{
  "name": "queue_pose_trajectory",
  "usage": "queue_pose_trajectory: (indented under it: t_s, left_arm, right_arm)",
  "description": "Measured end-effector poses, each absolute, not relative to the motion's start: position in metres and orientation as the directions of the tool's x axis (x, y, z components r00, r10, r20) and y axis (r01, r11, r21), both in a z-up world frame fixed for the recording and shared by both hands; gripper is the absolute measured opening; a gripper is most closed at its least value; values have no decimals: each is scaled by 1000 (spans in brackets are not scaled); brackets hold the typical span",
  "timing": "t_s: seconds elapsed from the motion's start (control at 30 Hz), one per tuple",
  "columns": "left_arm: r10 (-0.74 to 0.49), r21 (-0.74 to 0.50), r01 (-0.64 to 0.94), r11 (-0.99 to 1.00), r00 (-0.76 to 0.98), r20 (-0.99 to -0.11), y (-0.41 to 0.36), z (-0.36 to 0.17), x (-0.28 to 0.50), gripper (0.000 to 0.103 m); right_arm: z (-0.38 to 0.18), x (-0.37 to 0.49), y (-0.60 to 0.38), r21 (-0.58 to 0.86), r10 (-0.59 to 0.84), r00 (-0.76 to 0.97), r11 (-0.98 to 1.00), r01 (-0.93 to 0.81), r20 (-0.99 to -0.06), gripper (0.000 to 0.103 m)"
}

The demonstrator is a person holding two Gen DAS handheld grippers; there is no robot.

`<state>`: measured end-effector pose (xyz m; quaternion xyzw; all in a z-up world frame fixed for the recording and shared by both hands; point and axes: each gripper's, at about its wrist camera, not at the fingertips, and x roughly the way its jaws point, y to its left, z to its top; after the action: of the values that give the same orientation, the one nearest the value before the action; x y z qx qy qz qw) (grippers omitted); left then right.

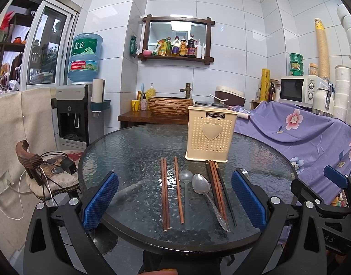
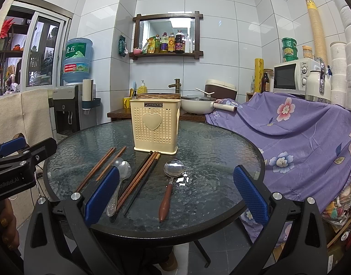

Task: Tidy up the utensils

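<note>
Scene: a round glass counter (image 1: 134,151) in a tiled kitchen corner, utensils laid out in a row before a cream perforated holder (image 1: 210,135) that stands upright toward the far side.
Left hand-held gripper (image 1: 174,202): released, blue pads spread wide, nothing between them; it hangs over the near rim, facing the wooden chopsticks (image 1: 165,192) and a clear plastic spoon (image 1: 185,178).
Right hand-held gripper (image 2: 175,193): likewise released and empty, lined up roughly with the wooden-handled spoon (image 2: 169,183), which lies apart from the rest, bowl toward the holder.
Utensils: a steel spoon (image 1: 204,193) lies just beside a bundle of dark and brown chopsticks (image 1: 218,188), its handle seemingly crossing them; the bundle's far tips reach almost to the holder's base.
Task status: by the look of it nothing has gone into the holder yet; the first pick is the step in hand.
How to do it well: the isolated spoon looks the easiest start. Close on the handle near its middle, lift level, then tip it upright over the holder's open top before letting go.
Risk: smooth glass lets thin chopsticks roll or skate, so pinch low and square, taking a pair together where they lie touching.
Holder: light plastic, likely to slide if bumped; lower items in without knocking the rim.
</note>
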<state>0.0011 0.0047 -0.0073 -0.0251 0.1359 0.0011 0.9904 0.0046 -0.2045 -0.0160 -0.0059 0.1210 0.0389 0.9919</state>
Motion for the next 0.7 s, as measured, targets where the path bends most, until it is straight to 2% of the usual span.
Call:
queue_pose_trajectory:
  t_s: [0.7]
  left_arm:
    - [-2, -59, -15, 998, 960, -280, 7, -7, 2, 97]
  right_arm:
    - [-16, 5, -205, -2, 76, 966, 997, -79, -247, 98]
